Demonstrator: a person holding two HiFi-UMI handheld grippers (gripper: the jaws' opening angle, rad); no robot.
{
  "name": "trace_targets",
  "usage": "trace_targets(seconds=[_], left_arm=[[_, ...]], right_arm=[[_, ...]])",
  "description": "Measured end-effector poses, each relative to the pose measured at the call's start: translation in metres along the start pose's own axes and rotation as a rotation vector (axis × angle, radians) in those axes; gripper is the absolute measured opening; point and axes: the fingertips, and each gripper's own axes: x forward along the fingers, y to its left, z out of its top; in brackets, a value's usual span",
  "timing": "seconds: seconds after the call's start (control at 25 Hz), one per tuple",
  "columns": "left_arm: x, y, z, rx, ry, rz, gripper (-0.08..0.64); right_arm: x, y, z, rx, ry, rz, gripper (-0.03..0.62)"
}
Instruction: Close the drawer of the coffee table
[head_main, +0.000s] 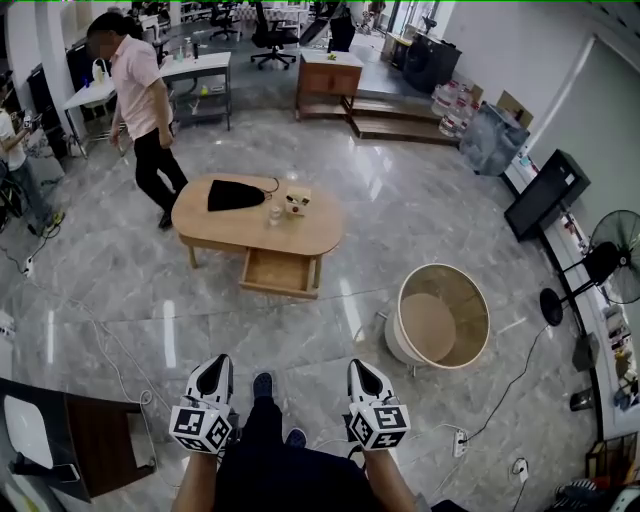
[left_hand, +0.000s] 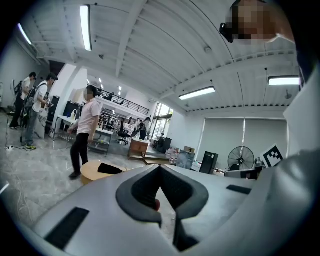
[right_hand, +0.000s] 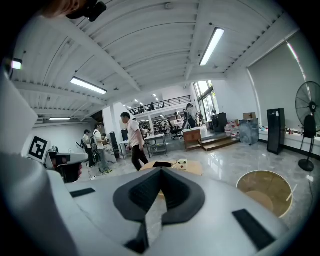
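An oval wooden coffee table stands on the marble floor a few steps ahead of me. Its drawer is pulled out on the side facing me and looks empty. My left gripper and right gripper are held low and close to my body, far short of the table. Both are shut, with nothing between their jaws. In the left gripper view the table shows beyond the closed jaw tips. The right gripper view has the table just past its closed tips.
A black cloth, a glass and a small white box lie on the tabletop. A person in a pink shirt walks behind the table's left end. A round wicker basket stands right; a dark side table is near left.
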Motion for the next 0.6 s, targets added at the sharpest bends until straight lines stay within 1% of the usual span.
trace_targets(seconds=[0.16,0.28,0.44,0.6], left_arm=[[0.020,0.017,0.007,-0.005,-0.004,0.001,0.025],[0.037,0.023,0.013,0.024,-0.009,-0.007,0.025],[0.055,0.029,0.028,0.017,-0.008,-0.008,0.025],[0.076,0.043,0.035,0.045,0.000,0.001,0.025]], right_arm=[[0.023,-0.001,0.006,0.009,0.004,-0.005,0.026],[0.038,-0.005,0.011,0.013,-0.003,-0.017,0.026],[0.055,-0.007,0.025,0.011,0.010,-0.011,0.026],[0.081,-0.011,0.037,0.011,0.015,-0.015,0.026]])
